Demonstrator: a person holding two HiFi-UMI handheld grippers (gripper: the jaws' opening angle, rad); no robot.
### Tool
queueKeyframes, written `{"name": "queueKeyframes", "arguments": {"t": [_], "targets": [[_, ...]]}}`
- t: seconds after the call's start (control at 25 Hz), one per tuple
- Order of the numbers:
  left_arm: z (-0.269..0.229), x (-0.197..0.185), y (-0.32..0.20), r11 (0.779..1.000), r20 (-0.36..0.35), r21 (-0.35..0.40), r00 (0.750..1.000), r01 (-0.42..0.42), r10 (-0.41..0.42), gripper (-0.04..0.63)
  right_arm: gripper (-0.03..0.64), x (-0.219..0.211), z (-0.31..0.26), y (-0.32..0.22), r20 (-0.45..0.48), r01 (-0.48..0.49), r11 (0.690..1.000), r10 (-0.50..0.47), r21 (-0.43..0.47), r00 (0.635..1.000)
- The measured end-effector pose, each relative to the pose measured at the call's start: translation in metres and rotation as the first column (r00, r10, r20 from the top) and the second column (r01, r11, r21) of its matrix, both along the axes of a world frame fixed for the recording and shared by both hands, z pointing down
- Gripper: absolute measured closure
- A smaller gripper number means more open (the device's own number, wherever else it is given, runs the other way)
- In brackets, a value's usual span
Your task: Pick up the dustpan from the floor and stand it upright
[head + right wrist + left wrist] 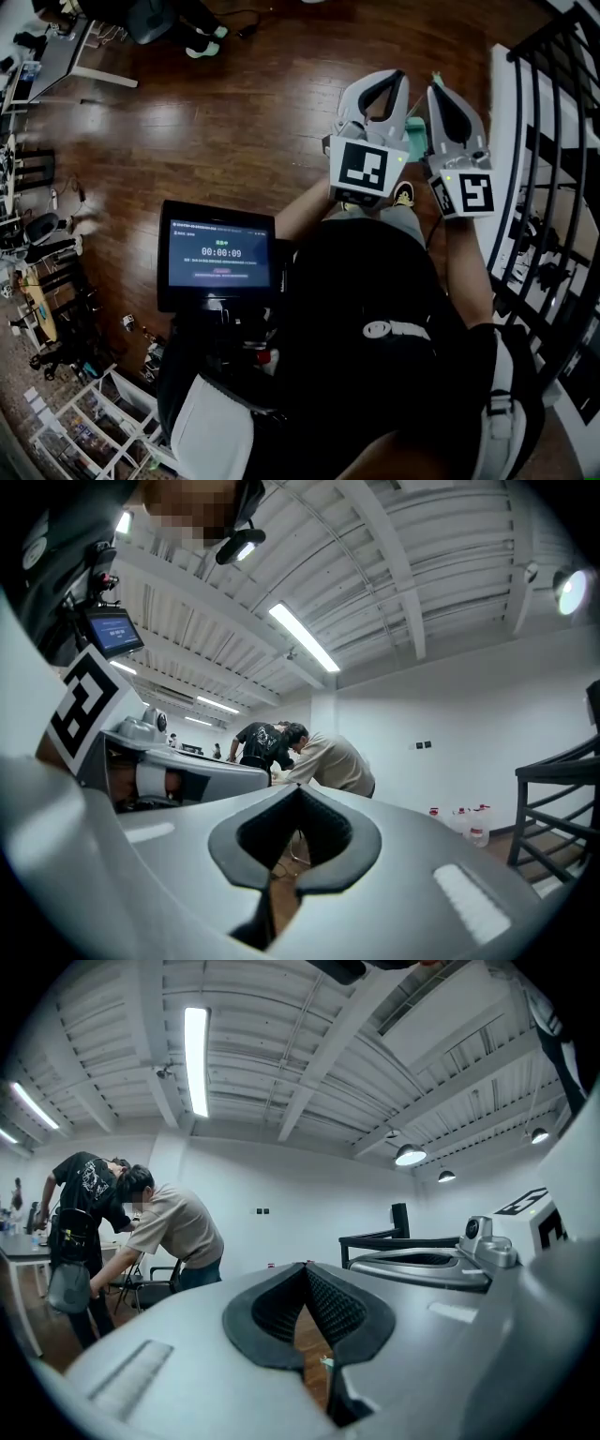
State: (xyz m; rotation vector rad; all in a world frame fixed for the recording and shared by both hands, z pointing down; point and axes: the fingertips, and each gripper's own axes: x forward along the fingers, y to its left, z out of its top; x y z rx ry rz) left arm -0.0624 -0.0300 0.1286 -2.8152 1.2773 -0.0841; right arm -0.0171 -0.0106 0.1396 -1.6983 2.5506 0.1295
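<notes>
In the head view both grippers are held side by side, pointing level over the brown wood floor (234,122). My left gripper (397,77) is shut, its tips meeting with nothing between them; in its own view the left gripper (305,1267) shows the same. My right gripper (437,86) is also shut and empty, as the right gripper (298,789) shows in its own view. A teal-green thing (417,131), possibly the dustpan, peeks out on the floor between the two grippers, mostly hidden by them. A teal speck (325,1361) shows through the left jaw gap.
A black railing with white steps (548,141) runs along the right. A tablet screen (216,253) hangs at the person's chest. A desk (66,56) stands at the far left. Two people (169,1232) bend over a table across the room. Water bottles (473,829) stand by the wall.
</notes>
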Motion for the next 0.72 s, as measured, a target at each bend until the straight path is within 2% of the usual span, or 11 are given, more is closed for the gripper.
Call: {"name": "queueKeyframes", "arguments": {"t": [0.72], "targets": [[0.0056, -0.005, 0.0045, 1.0, -0.014, -0.019, 1.0, -0.006, 0.005, 0.575, 0.615, -0.0053, 0.0058, 0.01, -0.005, -0.012, 1.0, 0.012, -0.018, 1.0]]}}
